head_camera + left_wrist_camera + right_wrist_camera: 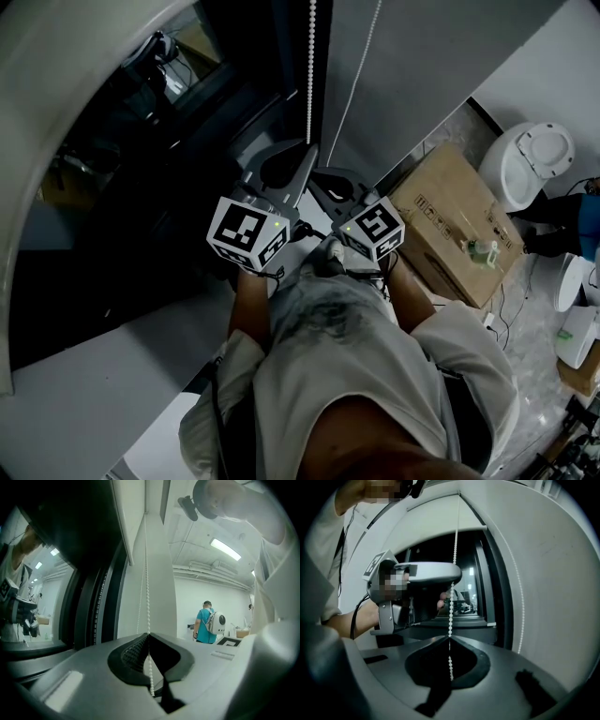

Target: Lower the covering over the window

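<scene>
Left hand-held gripper (149, 634) and right hand-held gripper (450, 638) both pinch the white bead chain (146, 573); the dark glass window (141, 187) looks mostly uncovered.

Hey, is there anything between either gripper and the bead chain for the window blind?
Nothing visible is in the way. The left gripper and the right gripper are each shut on the bead chain, which runs straight up from their closed jaws.
</scene>
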Tool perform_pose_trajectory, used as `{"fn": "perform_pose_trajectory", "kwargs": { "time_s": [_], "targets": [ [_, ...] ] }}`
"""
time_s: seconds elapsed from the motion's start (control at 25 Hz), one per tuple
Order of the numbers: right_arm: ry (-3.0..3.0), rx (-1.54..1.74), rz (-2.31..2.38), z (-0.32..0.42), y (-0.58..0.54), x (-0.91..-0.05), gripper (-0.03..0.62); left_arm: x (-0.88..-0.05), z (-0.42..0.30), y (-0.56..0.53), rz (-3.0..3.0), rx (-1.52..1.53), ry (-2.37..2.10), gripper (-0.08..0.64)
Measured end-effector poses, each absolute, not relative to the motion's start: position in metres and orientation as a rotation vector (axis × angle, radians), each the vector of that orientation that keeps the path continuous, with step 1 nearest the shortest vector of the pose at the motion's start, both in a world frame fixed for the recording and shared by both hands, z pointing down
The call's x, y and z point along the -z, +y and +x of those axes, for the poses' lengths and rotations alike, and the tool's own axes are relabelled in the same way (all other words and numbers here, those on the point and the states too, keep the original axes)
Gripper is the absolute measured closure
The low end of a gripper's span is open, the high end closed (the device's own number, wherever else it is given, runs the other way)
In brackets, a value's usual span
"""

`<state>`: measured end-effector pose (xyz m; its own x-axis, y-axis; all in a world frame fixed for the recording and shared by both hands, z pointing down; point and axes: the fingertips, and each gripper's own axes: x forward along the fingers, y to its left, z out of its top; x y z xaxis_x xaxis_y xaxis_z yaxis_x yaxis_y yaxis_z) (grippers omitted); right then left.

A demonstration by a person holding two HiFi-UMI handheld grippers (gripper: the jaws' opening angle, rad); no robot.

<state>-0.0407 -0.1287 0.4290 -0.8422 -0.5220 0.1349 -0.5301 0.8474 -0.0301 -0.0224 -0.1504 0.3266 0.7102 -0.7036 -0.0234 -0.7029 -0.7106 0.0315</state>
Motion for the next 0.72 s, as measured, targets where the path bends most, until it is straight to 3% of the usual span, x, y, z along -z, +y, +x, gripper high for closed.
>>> {"fn": "perform_pose_trajectory", "kwargs": {
  "time_s": [0.64,0.68,0.72],
  "targets": [
    [-2.875,-0.087,0.769,-0.029,-0.113,-0.438,0.572,-0.345,-0.022,-0.146,2.854,0.03,-1.187,0.548],
    [-2.891,-0.085,0.759,-0.027,-0.112,-0.432,0.565,-0.345,-0.023,-0.146,2.854,0.029,-1.19,0.548],
    [-2.911,-0.088,0.755,-0.023,-0.111,-0.425,0.515,-0.345,-0.023,-0.146,2.854,0.03,-1.193,0.548]
  ]
}}
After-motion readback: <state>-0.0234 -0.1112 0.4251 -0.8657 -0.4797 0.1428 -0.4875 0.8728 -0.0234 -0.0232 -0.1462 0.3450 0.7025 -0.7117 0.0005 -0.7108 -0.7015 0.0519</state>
